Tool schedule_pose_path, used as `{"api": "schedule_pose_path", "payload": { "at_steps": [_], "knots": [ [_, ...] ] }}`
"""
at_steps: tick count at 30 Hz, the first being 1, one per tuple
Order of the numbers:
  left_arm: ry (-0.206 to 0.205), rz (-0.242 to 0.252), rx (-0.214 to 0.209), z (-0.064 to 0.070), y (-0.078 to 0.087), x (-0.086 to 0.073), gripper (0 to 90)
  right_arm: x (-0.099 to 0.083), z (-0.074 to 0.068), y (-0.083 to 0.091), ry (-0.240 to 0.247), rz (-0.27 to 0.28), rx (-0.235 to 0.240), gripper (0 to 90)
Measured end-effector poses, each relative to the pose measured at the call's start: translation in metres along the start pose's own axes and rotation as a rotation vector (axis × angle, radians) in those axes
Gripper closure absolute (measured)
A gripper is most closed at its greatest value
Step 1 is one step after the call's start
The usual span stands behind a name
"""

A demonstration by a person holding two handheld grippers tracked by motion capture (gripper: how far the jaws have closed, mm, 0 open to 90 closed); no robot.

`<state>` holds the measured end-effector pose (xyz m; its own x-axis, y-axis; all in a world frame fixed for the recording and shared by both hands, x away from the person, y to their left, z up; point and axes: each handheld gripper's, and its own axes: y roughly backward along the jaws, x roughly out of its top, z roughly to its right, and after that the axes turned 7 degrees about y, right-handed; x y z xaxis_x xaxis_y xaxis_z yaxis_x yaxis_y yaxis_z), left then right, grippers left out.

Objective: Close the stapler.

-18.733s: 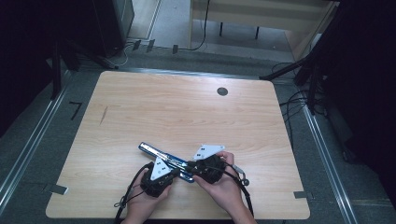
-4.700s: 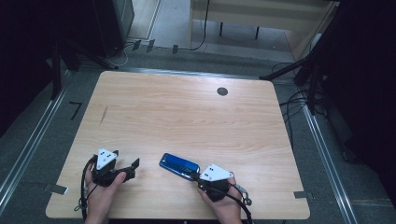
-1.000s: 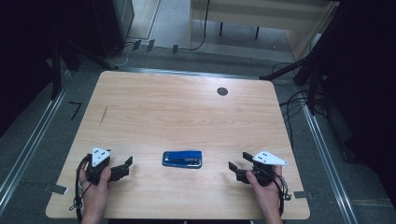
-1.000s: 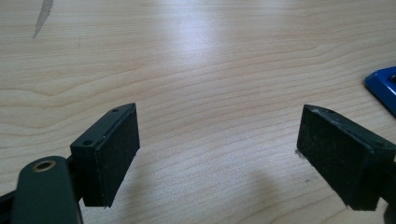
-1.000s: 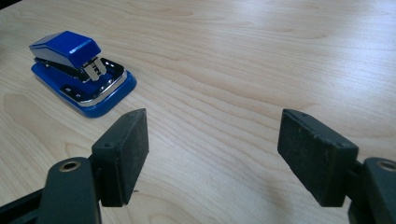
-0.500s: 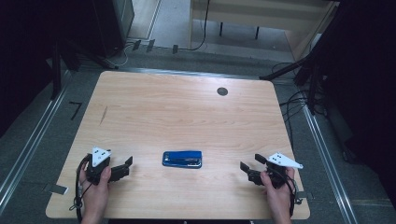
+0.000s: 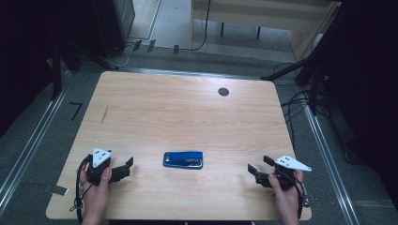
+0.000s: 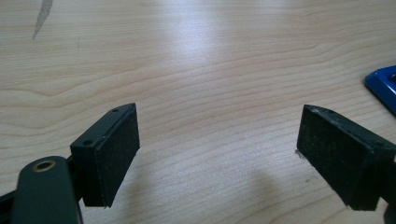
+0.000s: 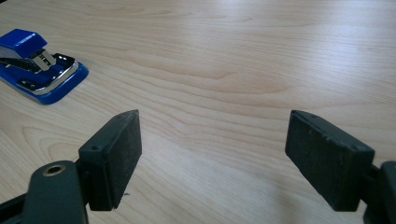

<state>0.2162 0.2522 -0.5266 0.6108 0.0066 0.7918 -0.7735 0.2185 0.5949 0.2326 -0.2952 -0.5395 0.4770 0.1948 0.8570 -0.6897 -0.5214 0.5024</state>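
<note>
High view has the blue stapler [image 7: 183, 159] lying flat near the middle of the wooden table [image 7: 187, 112], a bit toward the person's side, long axis running left to right. The left gripper [image 7: 126, 167] sits well off to its left and the right gripper [image 7: 256, 170] well off to its right, both resting low by the near edge with jaws spread wide and nothing between them.

The right gripper view gives the better look: plastic blue body, shiny metal rail, and the top arm looks lifted a little off the base. My guess is it's small, rigid and fairly light for its size, but dense enough not to skid at a nudge. The plastic shell probably feels slick against the pads, so I'd squeeze across the two long sides around mid-length, where the walls are flat and parallel. Pinching top to bottom would likely just compress the spring arm, and grabbing one end would let it pivot.

Room is no problem. The tabletop around it is bare, the only other thing being a small dark round cap [image 7: 223, 92] far back. The near edge is the one to watch, since both hands are already close to it. The left gripper view catches just a blue corner [image 8: 384, 86] at its right margin.
</note>
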Motion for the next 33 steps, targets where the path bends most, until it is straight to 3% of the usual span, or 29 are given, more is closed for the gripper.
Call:
{"api": "schedule_pose_path", "payload": {
  "at_steps": [20,26,33],
  "knots": [
    [-0.007,0.002,0.001,0.001,0.0,0.0,13.7,-0.02,0.03,0.034,-0.053,0.002,-0.084,18.9],
    [-0.007,0.004,0.001,0.001,0.0,0.0,13.6,-0.024,0.037,0.042,-0.068,0.011,-0.097,18.8],
    [-0.013,0.0,0.002,0.001,0.0,0.0,13.7,-0.038,0.045,0.055,-0.059,-0.015,-0.099,18.6]
  ]
}}
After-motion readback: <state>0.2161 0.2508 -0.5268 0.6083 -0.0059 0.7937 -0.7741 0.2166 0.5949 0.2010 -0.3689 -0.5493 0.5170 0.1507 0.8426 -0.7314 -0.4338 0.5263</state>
